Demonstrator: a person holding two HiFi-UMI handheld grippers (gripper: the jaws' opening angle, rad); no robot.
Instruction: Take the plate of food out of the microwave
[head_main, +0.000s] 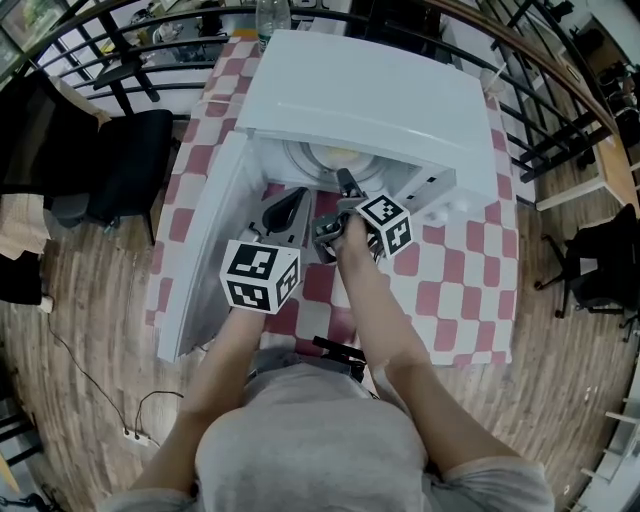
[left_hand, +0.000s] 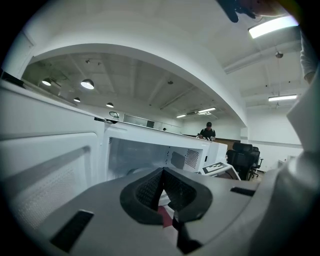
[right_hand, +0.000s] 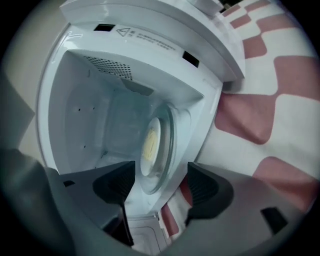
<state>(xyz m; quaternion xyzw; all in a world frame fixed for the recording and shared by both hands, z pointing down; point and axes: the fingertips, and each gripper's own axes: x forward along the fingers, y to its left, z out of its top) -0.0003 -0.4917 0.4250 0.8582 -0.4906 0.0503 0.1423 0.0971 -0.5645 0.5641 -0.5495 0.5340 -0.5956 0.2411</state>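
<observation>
**Two grippers at the open microwave: plate dead ahead of the right jaws**

Both tools hang before the microwave, which stands on the checked tabletop with its door swung out towards the tabletop's left edge. The plate, carrying pale yellow food, lies flat on the glass turntable inside the cavity.

We read the right gripper as the nearer tool. Its jaws stand wide apart and empty, and the plate's near rim shows just beyond the gap, not yet between the pads. Being round, the plate has no long axis. We judge that the tool is rolled so its gap spans the plate's thickness, which suits a pinch on the rim.

The left gripper has its jaws pressed together on nothing and sits farther back, near the door.

From the head view the microwave's top covers all but a sliver of the plate. The left gripper view shows no plate, since its own jaws block the cavity floor. We cannot identify the food.
</observation>
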